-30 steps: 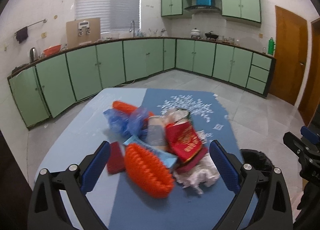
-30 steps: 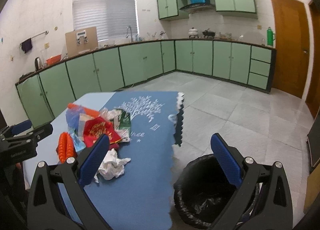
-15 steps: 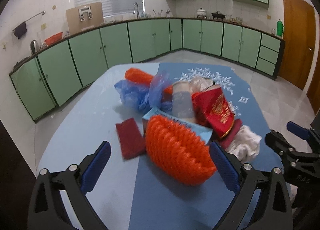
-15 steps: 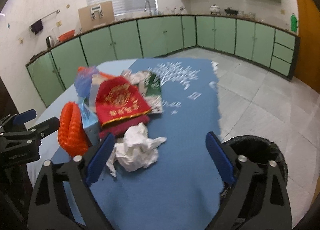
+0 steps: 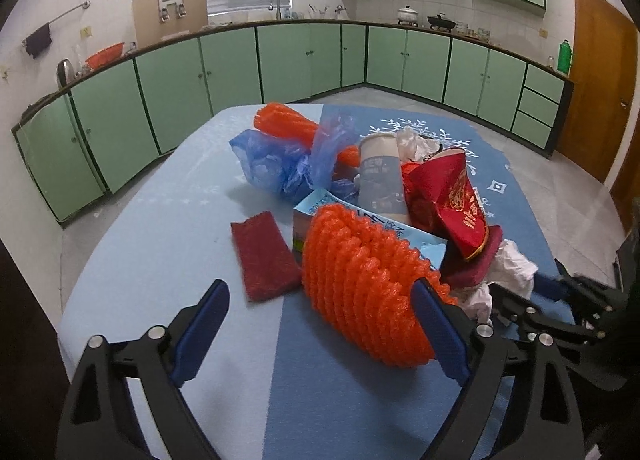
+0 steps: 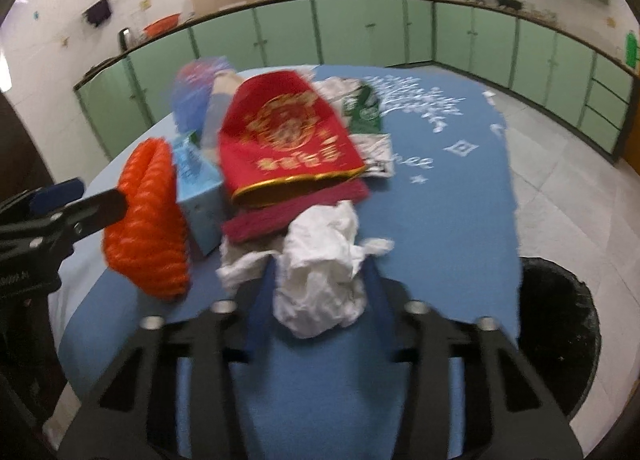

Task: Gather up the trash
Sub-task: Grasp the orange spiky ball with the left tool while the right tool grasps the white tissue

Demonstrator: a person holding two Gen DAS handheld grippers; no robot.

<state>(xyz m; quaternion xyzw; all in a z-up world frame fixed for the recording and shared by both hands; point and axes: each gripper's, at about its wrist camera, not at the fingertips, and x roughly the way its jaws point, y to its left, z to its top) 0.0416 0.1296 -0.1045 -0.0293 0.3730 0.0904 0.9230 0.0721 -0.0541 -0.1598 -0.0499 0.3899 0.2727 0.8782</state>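
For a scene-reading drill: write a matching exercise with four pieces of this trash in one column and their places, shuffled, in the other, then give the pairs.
Things:
1. white crumpled paper
2. orange foam net
3. dark red pad
4. black bin

Places:
A. on the floor beside the table
B. between the closing right tongs
C. flat on the table, left of the orange net in the left wrist view
D. against the left tongs' right finger

Pairs: 1-B, 2-D, 3-C, 4-A
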